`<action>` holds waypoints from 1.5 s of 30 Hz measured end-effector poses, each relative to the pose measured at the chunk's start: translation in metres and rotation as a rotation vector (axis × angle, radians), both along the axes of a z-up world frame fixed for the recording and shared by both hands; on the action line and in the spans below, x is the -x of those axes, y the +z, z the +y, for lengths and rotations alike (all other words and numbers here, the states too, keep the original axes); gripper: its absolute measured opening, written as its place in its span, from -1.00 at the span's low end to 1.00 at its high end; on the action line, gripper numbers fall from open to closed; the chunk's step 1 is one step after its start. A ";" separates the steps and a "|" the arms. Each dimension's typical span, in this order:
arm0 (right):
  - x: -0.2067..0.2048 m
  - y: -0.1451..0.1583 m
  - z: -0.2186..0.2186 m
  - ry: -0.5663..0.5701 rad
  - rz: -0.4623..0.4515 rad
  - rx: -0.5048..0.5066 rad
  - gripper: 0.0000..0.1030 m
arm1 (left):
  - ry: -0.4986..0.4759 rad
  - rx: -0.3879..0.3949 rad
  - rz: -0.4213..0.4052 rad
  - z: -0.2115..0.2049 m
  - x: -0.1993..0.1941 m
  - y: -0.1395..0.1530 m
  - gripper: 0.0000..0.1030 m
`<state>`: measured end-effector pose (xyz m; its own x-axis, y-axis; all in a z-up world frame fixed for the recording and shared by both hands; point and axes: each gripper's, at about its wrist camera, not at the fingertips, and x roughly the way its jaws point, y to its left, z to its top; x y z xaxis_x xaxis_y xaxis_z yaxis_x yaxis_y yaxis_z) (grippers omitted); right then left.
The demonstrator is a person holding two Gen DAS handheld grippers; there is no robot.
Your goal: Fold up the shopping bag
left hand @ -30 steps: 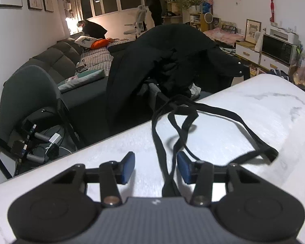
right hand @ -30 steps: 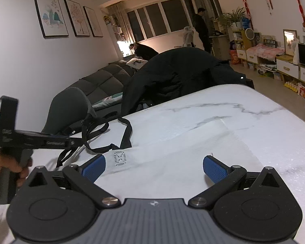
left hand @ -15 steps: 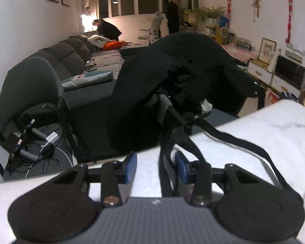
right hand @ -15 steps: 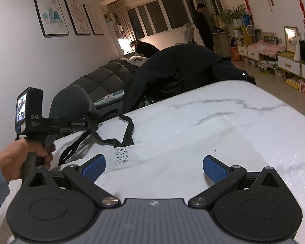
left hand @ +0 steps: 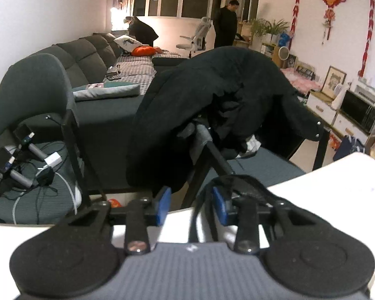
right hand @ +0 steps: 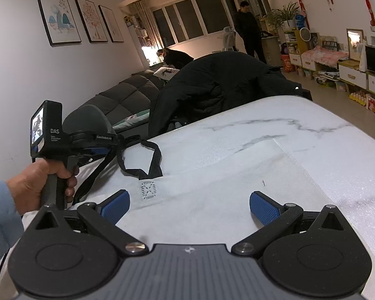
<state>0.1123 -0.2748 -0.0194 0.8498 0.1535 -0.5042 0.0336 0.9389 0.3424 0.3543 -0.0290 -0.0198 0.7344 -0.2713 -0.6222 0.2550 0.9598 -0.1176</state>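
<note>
The white shopping bag (right hand: 237, 175) lies flat on the marble table (right hand: 312, 125), and its black straps (right hand: 152, 160) trail off to the left. My left gripper (left hand: 190, 205) is open. The straps (left hand: 240, 187) run between its fingers and drape over its right finger (left hand: 220, 207), hanging slack. In the right wrist view the left gripper (right hand: 97, 147) is raised at the table's left edge, held by a hand (right hand: 37, 187), with the straps lifted off the bag. My right gripper (right hand: 190, 206) is wide open, low over the bag's near part, with nothing between its blue pads.
A chair draped with a black coat (right hand: 225, 87) stands against the table's far edge. A grey sofa (left hand: 92, 57) and a chair holding cables (left hand: 32, 155) lie beyond to the left. Two people stand far back by the windows.
My left gripper has lifted and swung toward the table's far edge, carrying the straps up with it. The right gripper has hardly moved and stays open.
</note>
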 end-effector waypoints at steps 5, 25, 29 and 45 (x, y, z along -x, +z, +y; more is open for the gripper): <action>-0.001 -0.001 -0.001 0.002 0.006 -0.006 1.00 | -0.013 0.003 0.008 -0.007 0.002 0.003 -0.95; 0.000 -0.001 0.008 0.241 0.013 -0.133 0.19 | -0.194 0.082 -0.212 -0.020 0.104 0.097 -0.95; -0.004 -0.006 0.008 0.286 0.030 -0.184 0.10 | -0.238 0.091 -0.247 -0.019 0.135 0.111 -0.95; -0.015 0.022 0.032 0.314 0.008 -0.432 -0.17 | -0.322 0.106 -0.272 -0.009 0.214 0.129 -0.95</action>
